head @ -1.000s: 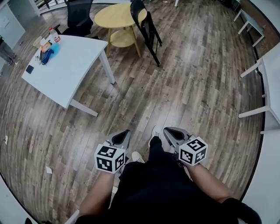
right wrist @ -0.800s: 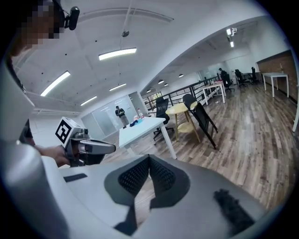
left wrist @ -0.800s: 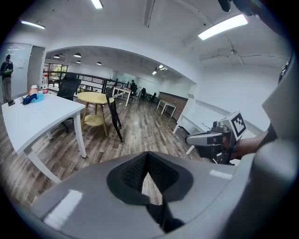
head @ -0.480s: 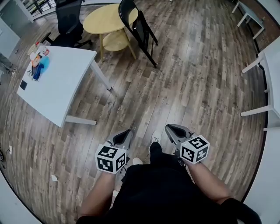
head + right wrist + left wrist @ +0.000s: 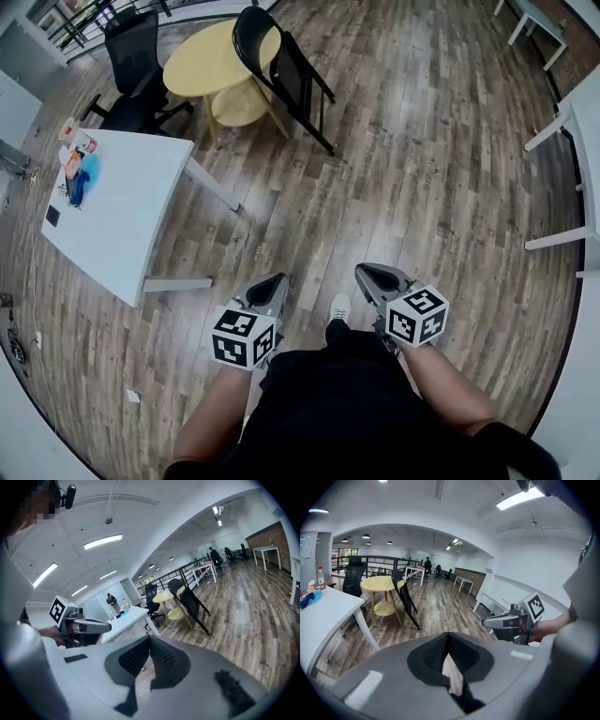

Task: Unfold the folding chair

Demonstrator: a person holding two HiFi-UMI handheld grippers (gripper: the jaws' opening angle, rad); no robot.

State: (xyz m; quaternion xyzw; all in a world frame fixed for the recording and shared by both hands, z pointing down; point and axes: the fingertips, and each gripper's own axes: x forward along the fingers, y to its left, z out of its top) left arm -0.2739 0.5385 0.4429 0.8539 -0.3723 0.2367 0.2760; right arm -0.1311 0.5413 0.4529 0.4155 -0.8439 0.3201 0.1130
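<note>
Moved since a second ago: chiefly ourselves. In the head view the white table [image 5: 112, 216] has slid toward the left edge and the folding chair [image 5: 284, 75] shows more fully, which we read as a walk toward it. Both grippers keep their place before our body.

Item, folding chair: black, folded flat, standing at the far end of the wooden floor [image 5: 422, 169]. As far as we can tell it is propped against the round yellow table [image 5: 202, 58]. It is well apart from both grippers. We judge it leans there because a folded chair does not stand unaided.

Item, left gripper [image 5: 273, 279]: jaws together, nothing between them. It is carried low ahead of us and aimed roughly at the chair.

Item, right gripper [image 5: 365, 273]: jaws likewise closed and empty, held beside the left one at much the same height.

Item, black office chair [image 5: 131, 56]: beyond the yellow table, no part of the task.

Item, white table: bears small things [image 5: 77, 164] at its far corner and lies left of our path.

Status: approach only, unfolding not begun. We take it the jaws stay closed because nothing is within reach. At the chair they will need to part for the frame and seat.
</note>
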